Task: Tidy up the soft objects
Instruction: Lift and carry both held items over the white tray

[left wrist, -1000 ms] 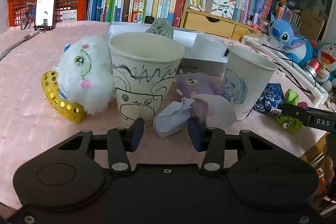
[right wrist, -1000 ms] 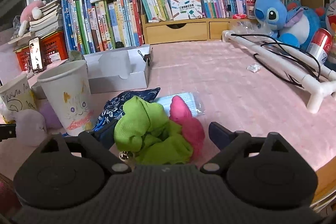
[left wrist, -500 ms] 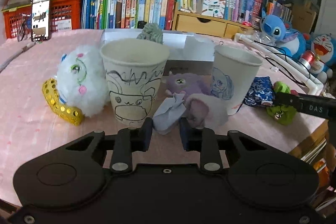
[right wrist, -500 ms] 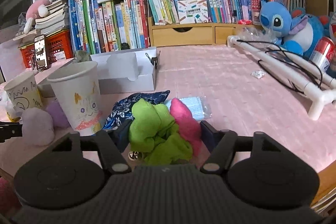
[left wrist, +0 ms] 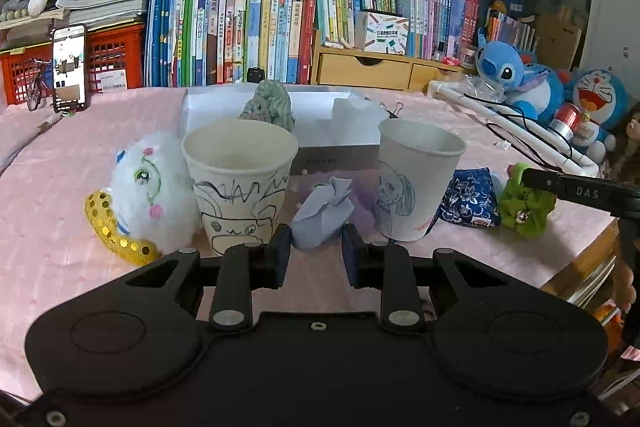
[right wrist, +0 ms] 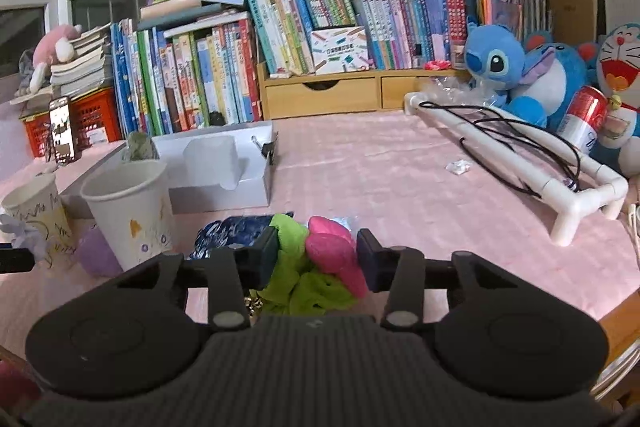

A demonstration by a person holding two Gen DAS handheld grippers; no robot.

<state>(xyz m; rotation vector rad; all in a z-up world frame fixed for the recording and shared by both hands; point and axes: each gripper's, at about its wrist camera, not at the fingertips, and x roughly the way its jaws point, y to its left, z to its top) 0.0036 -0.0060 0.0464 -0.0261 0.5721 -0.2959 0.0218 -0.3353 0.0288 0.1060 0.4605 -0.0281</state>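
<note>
My left gripper (left wrist: 316,249) is shut on a pale blue fabric piece (left wrist: 322,215), held just above the pink cloth between two drawn-on paper cups, the wide one (left wrist: 240,187) and the narrower one (left wrist: 416,179). A white fluffy plush (left wrist: 152,191) with a gold sequin band (left wrist: 116,231) lies left of the wide cup. The jaws of my right gripper (right wrist: 316,255) are closing, and their pads press on a green and pink soft bundle (right wrist: 320,267). That bundle also shows in the left wrist view as a green bundle (left wrist: 524,207).
An open white box (right wrist: 224,171) with a grey-green scrunchie (left wrist: 268,107) stands behind the cups. A blue floral pouch (left wrist: 468,203) lies beside the narrower cup. A white pipe rack (right wrist: 520,163) with black cables sits at the right. Books and plush toys line the back.
Both grippers' jaws came together, the left on the pale blue fabric and the right on the green and pink bundle. Both have lifted slightly with their objects.
</note>
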